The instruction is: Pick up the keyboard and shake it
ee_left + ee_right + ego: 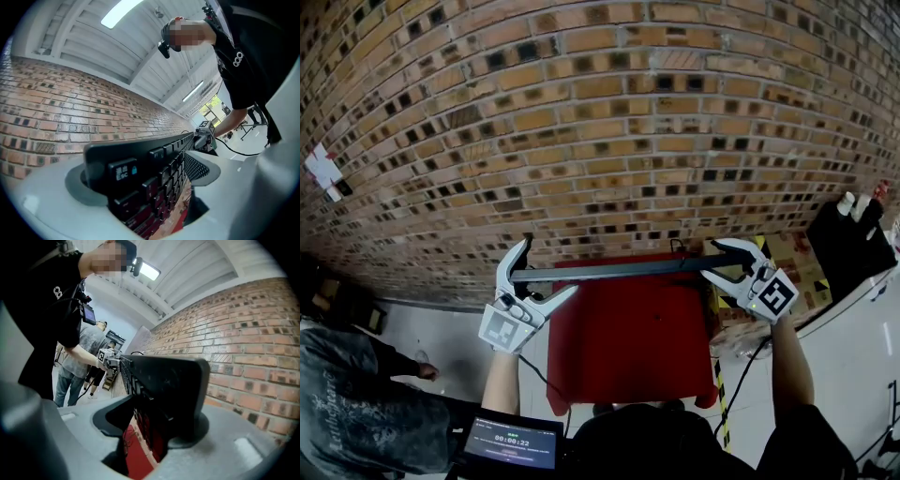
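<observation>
A black keyboard (628, 269) hangs level in the air above the red table (628, 347), seen edge-on in the head view. My left gripper (546, 269) is shut on its left end, my right gripper (719, 262) on its right end. In the left gripper view the keyboard (154, 168) fills the gap between the grey jaws, ESC key nearest, and my left gripper (140, 185) presses on both faces. From the right gripper view the keyboard (164, 380) stands on edge, wedged in my right gripper (154, 427), with the left gripper (108, 357) at its far end.
A brick wall (600, 122) rises right behind the table. A person in a dark shirt (347, 412) stands at the lower left. Cardboard boxes (797, 262) and a white surface with black cloth (848, 248) are at the right. A cable (741, 375) runs down the table's right side.
</observation>
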{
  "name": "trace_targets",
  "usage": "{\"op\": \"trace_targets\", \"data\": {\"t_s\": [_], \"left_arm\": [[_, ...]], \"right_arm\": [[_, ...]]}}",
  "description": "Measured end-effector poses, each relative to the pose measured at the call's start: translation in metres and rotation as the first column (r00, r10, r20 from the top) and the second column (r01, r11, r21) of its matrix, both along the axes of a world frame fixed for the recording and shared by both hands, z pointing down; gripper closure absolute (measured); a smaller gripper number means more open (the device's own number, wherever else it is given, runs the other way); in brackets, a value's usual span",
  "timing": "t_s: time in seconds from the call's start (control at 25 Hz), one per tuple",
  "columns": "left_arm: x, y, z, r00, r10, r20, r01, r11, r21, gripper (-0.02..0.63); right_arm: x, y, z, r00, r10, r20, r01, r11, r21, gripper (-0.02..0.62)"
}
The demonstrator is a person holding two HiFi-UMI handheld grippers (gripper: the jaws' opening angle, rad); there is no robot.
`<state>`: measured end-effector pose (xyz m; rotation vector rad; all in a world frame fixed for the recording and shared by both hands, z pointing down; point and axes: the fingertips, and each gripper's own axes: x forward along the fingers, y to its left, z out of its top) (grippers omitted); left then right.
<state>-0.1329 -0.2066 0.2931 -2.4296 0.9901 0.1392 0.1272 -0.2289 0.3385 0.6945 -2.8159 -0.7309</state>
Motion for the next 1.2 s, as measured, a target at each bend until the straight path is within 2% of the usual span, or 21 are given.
{"op": "trace_targets", "data": {"t_s": [0.24, 0.36, 0.48, 0.56, 0.68, 0.8, 0.88, 1.08, 1.16, 1.2], "left_arm": [[0.001, 0.002, 0.019, 1.0, 0.002, 0.008, -0.002, 0.999, -0.046, 0.098], [0.0, 0.001, 0.035, 1.0, 0.005, 0.015, -0.003, 0.995, -0.096, 0.098], [0.001, 0.001, 0.06, 1.0, 0.016, 0.022, -0.012, 0.983, -0.181, 0.098], [0.004, 0.003, 0.085, 0.999, 0.034, 0.013, -0.029, 0.963, -0.269, 0.1], [0.006, 0.008, 0.133, 0.998, 0.059, 0.005, -0.052, 0.908, -0.415, 0.098], [0.004, 0.022, 0.194, 0.997, 0.073, 0.003, -0.06, 0.835, -0.547, 0.098], [0.002, 0.037, 0.237, 0.997, 0.081, -0.003, -0.065, 0.776, -0.628, 0.098], [0.004, 0.084, 0.323, 0.996, 0.082, -0.038, -0.08, 0.602, -0.794, 0.1], [0.006, 0.101, 0.348, 0.996, 0.074, -0.053, -0.085, 0.544, -0.835, 0.1], [0.007, 0.109, 0.357, 0.996, 0.068, -0.058, -0.085, 0.523, -0.848, 0.101]], "right_arm": [[0.003, 0.0, 0.021, 1.0, 0.01, -0.003, -0.01, 0.997, -0.076, 0.386], [0.004, -0.003, 0.037, 1.0, 0.02, -0.011, -0.021, 0.987, -0.157, 0.383], [0.005, -0.005, 0.067, 1.0, 0.022, -0.001, -0.021, 0.959, -0.283, 0.382], [0.007, -0.002, 0.098, 1.0, 0.025, -0.002, -0.024, 0.925, -0.38, 0.379], [0.007, 0.009, 0.153, 0.999, 0.034, -0.004, -0.031, 0.847, -0.531, 0.374], [0.003, 0.033, 0.211, 0.999, 0.041, 0.004, -0.027, 0.742, -0.67, 0.374], [0.0, 0.055, 0.25, 0.999, 0.042, 0.008, -0.021, 0.66, -0.751, 0.373], [0.003, 0.107, 0.332, 0.999, 0.013, -0.04, -0.042, 0.44, -0.897, 0.371], [0.005, 0.125, 0.353, 0.998, -0.004, -0.055, -0.05, 0.366, -0.929, 0.371], [0.006, 0.132, 0.361, 0.998, -0.01, -0.061, -0.054, 0.337, -0.94, 0.371]]}}
